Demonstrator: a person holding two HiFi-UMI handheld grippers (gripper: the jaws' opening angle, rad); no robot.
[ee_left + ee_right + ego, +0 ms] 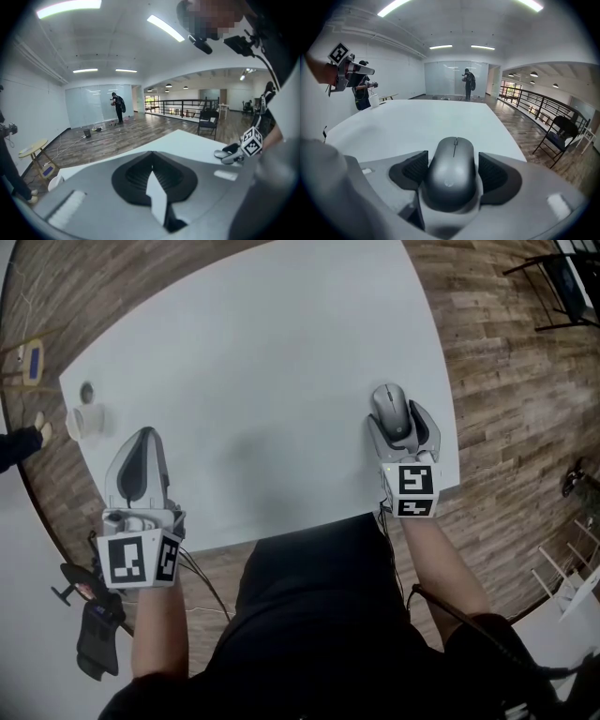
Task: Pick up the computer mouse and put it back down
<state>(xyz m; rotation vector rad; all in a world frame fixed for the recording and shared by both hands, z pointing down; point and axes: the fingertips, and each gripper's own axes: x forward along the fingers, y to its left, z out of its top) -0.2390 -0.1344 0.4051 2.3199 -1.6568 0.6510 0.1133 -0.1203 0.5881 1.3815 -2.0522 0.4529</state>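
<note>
The computer mouse lay flat on the white bench, between the spread fingers of the right gripper, which a person held near the bench's right edge. The dark pads stood one on each side of the mouse, just beside its flanks, with a sliver of gap showing on the right side. The mouse's front half reached past the fingertips, its scroll wheel pointing away from the holder. The fingers were open, not clamped on it. Well off to their left, the left gripper was held over the bench's near left edge, its fingers closed together on nothing. Beyond and to the left of those fingers, a white cup stood at the bench's left corner. Far ahead of the right fingers, a person stood by a glass wall.
</note>
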